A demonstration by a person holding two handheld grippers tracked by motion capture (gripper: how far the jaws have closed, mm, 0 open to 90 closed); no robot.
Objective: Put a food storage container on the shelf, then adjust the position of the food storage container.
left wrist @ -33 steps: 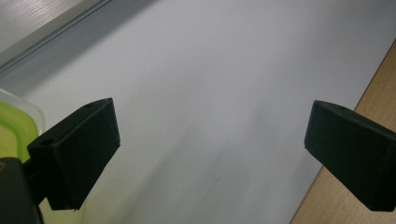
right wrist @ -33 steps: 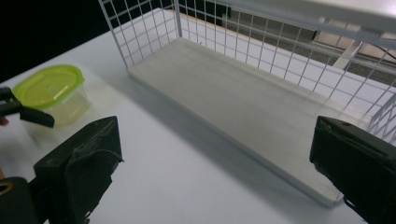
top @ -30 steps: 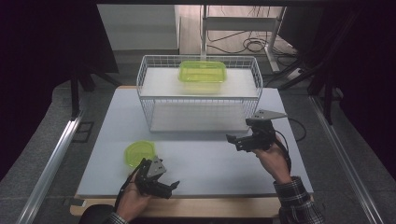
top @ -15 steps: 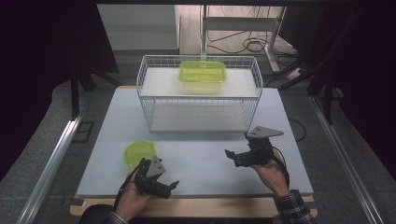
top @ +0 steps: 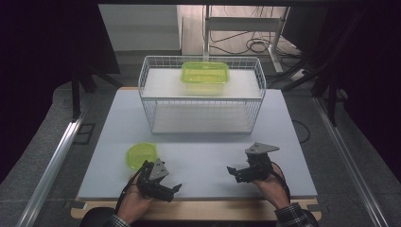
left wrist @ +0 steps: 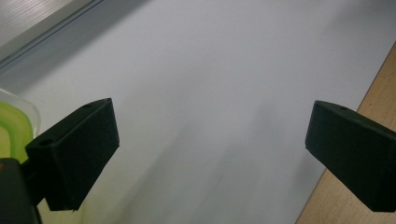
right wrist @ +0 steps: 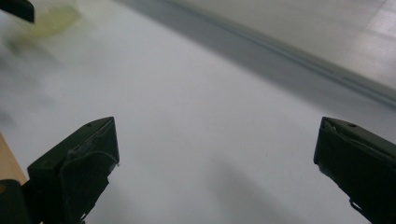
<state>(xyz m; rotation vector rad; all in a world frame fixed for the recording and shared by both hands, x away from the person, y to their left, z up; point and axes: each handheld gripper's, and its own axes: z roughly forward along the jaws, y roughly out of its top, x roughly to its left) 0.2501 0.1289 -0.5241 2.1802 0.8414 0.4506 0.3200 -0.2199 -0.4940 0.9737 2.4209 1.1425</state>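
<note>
At the near edge of the table (top: 203,151) | left gripper (top: 171,191) jaws wide apart, holding nothing, green lid (top: 141,154) lying flat just beside it | right gripper (top: 235,173) jaws also spread, empty, low over bare tabletop | green container (top: 204,72) up on the wire rack (top: 151,101)

One white table (top: 203,156) bearing one wire basket (top: 203,97), one green rectangular container (top: 205,72) on top of it, one round green lid (top: 141,154), and two hand-held grippers, left (top: 172,190) and right (top: 232,172).
</note>
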